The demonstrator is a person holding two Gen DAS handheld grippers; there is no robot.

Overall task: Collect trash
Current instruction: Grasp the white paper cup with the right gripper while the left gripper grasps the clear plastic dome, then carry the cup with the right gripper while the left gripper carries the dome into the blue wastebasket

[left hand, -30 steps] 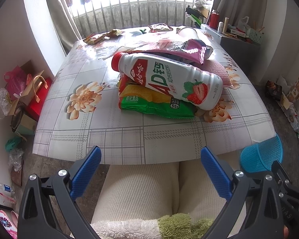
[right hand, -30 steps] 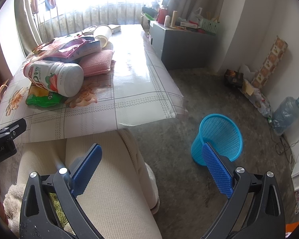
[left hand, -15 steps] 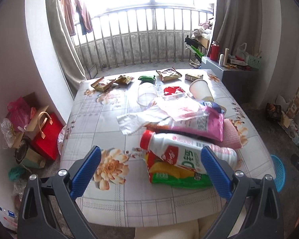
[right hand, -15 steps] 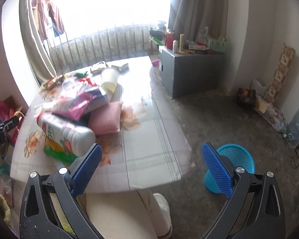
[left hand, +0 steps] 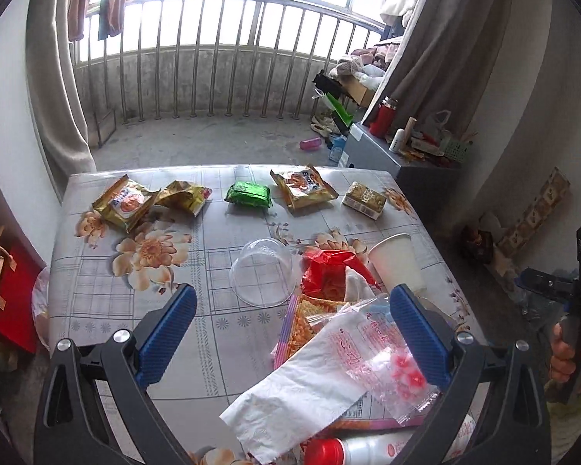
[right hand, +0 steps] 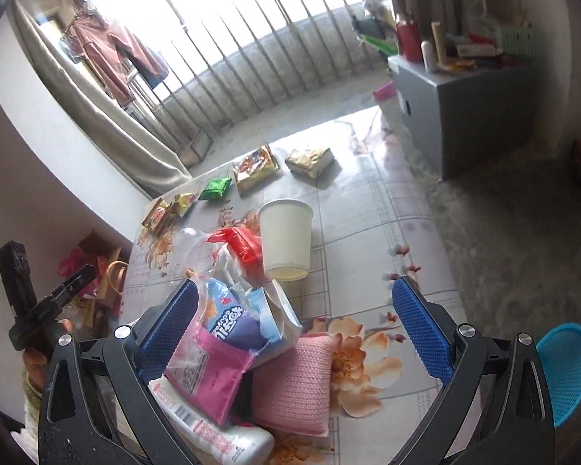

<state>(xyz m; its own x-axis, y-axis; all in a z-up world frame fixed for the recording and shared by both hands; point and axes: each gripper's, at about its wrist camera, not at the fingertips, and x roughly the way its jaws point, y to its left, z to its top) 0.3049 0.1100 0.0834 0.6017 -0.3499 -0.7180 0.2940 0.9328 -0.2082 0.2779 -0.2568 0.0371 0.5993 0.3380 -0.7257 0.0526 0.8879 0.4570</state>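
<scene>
A floral-clothed table (left hand: 97,310) holds a pile of trash: a white tissue (left hand: 302,391), a clear printed bag (left hand: 383,348), a red wrapper (left hand: 325,271), a clear plastic cup (left hand: 263,275) on its side, a white paper cup (left hand: 397,263) and a white bottle with a red cap (left hand: 329,451). My left gripper (left hand: 290,333) is open above the pile. My right gripper (right hand: 294,329) is open over a pink packet (right hand: 209,372), a blue packet (right hand: 236,321) and a pink sponge (right hand: 298,383). The paper cup (right hand: 286,236) lies beyond it.
Several snack packets (left hand: 124,201) and a green one (left hand: 250,193) lie along the table's far edge. A blue mesh basket (right hand: 565,368) stands on the floor at the right. A grey cabinet (right hand: 480,112) stands beyond the table. Red bags (left hand: 7,294) sit at the left.
Both grippers have risen and moved forward over the table. The views went from the near edge and the person's lap to above the trash pile. Both stay open.
</scene>
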